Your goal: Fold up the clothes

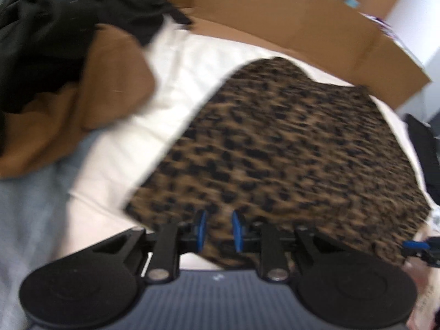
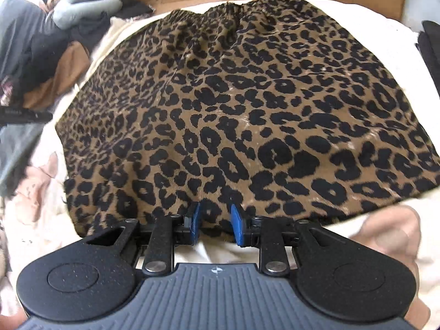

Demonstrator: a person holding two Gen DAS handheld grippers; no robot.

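Leopard skirt (image 2: 242,104) spread flat, both claws (parted) at hem

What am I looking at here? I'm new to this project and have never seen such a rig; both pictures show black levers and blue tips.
No robot: a person holds a two-finger gripper in each hand, with a camera on each looking along its fingers. The blurred picture is from the left gripper, the sharp one from the right gripper. A leopard-print garment lies spread on a white cloth, with a cardboard box behind and a pile of clothes to the side. Both grippers stand open at the garment's near edge, gripping nothing yet.
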